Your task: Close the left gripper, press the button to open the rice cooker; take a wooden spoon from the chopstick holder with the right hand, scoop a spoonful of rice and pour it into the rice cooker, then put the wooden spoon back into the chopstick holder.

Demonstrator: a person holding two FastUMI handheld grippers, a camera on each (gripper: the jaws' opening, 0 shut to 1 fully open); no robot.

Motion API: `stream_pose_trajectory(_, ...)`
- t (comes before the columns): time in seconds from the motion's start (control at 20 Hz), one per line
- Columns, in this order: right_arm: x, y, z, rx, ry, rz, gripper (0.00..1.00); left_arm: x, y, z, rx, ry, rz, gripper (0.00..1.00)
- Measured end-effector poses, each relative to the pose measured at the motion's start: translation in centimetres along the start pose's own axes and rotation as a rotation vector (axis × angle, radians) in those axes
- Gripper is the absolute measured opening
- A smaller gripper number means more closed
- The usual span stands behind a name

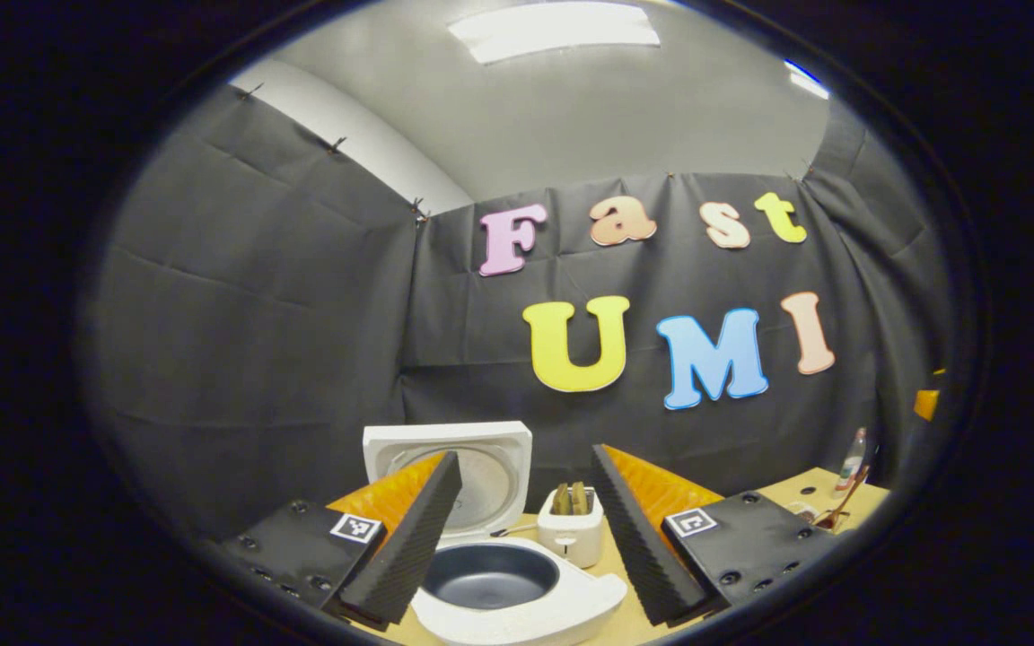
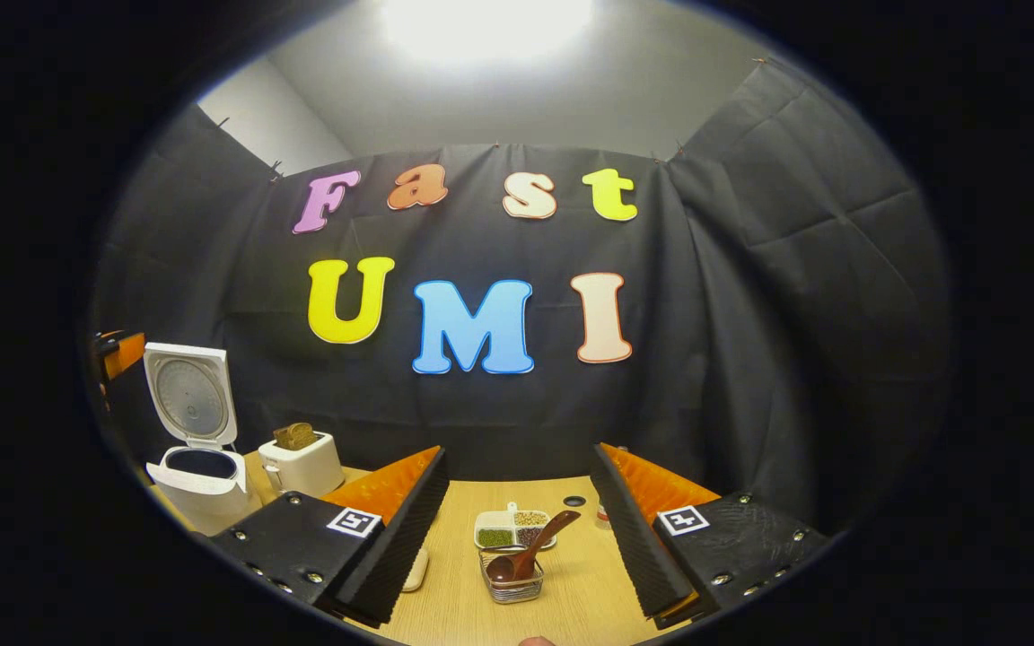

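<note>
A light wooden bench (image 2: 571, 574) stands inside a booth hung with black cloth on three sides, under a pale ceiling with a bright light panel (image 1: 553, 30). Take the rice cooker (image 1: 517, 583) as the landmark: it is white, its lid (image 1: 450, 467) stands upright at the back, and its dark inner pot lies bare.

In the left gripper view, the left gripper (image 1: 526, 538) hangs just in front of and above the rice cooker, its ribbed black fingers (image 1: 409, 547) spread wide with nothing between them. A white toaster (image 1: 571, 529) with slices in its slots stands just beside the rice cooker, on its right and slightly behind.

In the right gripper view, the right gripper (image 2: 521, 529) is also spread wide and empty, well to the right of the rice cooker. Between its fingers, farther along the bench from the rice cooker than the toaster, stands the chopstick holder (image 2: 513, 583), a small wire basket with the wooden spoon (image 2: 530, 547) leaning in it, handle tilted up to the right. Just behind the chopstick holder lies a white divided dish (image 2: 508, 529) of grains and beans. A small bottle (image 1: 851, 462) stands far right of the rice cooker, at the bench's edge.
</note>
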State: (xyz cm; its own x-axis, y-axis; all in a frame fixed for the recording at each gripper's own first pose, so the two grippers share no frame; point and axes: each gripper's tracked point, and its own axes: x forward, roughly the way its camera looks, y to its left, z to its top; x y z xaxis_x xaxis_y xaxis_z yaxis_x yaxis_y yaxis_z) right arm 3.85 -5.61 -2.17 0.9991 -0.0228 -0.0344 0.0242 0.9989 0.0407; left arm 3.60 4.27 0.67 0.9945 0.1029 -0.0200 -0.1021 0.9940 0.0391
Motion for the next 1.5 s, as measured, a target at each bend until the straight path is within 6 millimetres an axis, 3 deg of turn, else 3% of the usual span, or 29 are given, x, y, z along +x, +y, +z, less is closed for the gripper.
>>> stream_pose_trajectory(0.15,1.9,-0.9,-1.1,-0.008,0.015,0.001,0.96,-1.1,-1.3,-0.4,-0.009,0.02,-0.022,0.99)
stream_pose_trajectory(0.25,3.3,-1.5,-2.6,-0.012,0.046,0.003,0.96,-1.8,-1.3,-0.9,0.001,0.033,-0.018,0.94)
stream_pose_trajectory(0.3,3.8,-1.9,-3.6,-0.013,0.065,0.003,0.96,-2.0,-1.4,-1.0,0.009,0.036,-0.016,0.99)
stream_pose_trajectory(0.35,4.4,-2.2,-4.4,-0.014,0.082,0.003,0.97,-2.3,-1.3,-1.0,0.019,0.039,-0.012,0.94)
stream_pose_trajectory(0.6,6.7,-3.5,-8.2,-0.006,0.155,-0.003,0.96,-3.5,-0.9,-2.1,0.044,0.072,0.01,0.94)
stream_pose_trajectory(0.7,7.7,-3.8,-9.7,0.014,0.189,0.002,0.97,-4.1,-0.7,-2.4,0.046,0.084,0.02,0.99)
stream_pose_trajectory(0.75,8.2,-3.9,-10.5,0.029,0.209,0.005,0.96,-4.3,-0.7,-2.3,0.047,0.09,0.024,0.94)
stream_pose_trajectory(1.1,12.0,-4.3,-17.3,0.164,0.374,0.011,0.98,-5.8,0.2,-2.2,0.079,0.102,0.08,0.94)
stream_pose_trajectory(1.15,12.5,-4.5,-18.2,0.181,0.398,0.007,0.98,-6.1,0.2,-2.2,0.088,0.104,0.087,0.99)
stream_pose_trajectory(1.2,13.0,-4.6,-19.0,0.199,0.416,0.004,0.98,-6.3,0.3,-2.1,0.094,0.106,0.093,0.94)
stream_pose_trajectory(1.5,14.9,-4.9,-21.9,0.282,0.493,0.011,0.95,-7.5,1.0,-1.9,0.131,0.114,0.133,0.98)
